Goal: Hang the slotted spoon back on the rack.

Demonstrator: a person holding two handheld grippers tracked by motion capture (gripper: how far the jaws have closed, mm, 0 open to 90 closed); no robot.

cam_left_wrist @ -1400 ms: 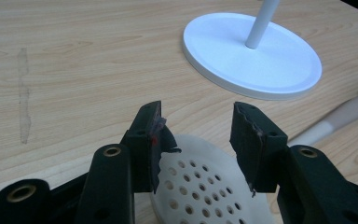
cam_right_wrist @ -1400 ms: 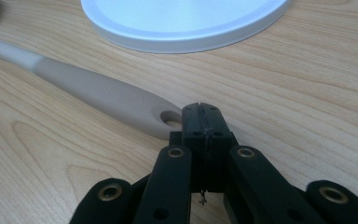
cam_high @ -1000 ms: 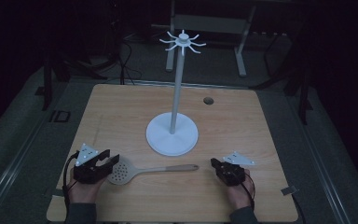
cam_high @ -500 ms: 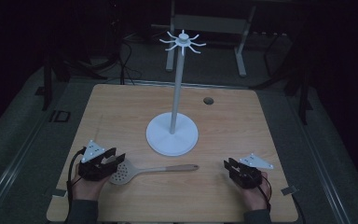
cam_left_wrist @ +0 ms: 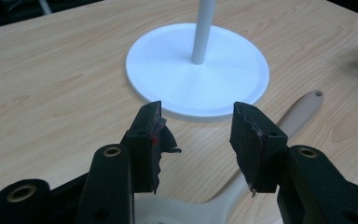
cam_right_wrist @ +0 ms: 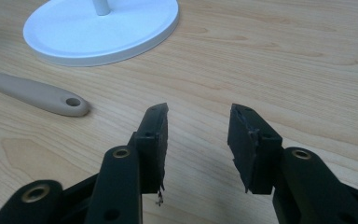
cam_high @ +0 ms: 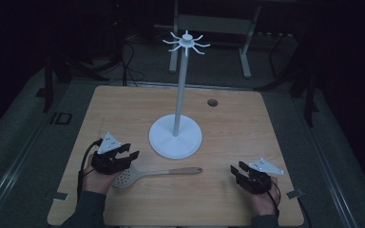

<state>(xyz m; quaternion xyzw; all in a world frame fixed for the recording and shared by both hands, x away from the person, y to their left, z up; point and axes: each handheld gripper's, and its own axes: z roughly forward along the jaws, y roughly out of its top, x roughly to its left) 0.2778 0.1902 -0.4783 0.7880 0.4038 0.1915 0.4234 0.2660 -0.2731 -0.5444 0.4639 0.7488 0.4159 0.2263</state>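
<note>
Black jaws of the left gripper (cam_high: 123, 156) stand wide apart near the front left corner of the wooden table (cam_high: 123, 109), held in the person's left hand (cam_high: 95, 176). In the left gripper view they sit just above the perforated head of a beige slotted spatula (cam_left_wrist: 279, 135), gripping nothing. Toward the front right corner the right gripper (cam_high: 236, 172) is likewise spread wide and empty, resting low over bare wood. The spatula lies flat along the front part of the table between the two grippers, its head beside the left gripper and its handle end, with a hanging hole (cam_right_wrist: 73, 102), pointing toward the right one but apart from it. Beyond it, at the table's middle, a white utensil stand (cam_high: 176, 137) rises on a round base, its post topped by curved hooks (cam_high: 186, 42). A small dark hole (cam_high: 212, 102) marks the table near the far edge.
</note>
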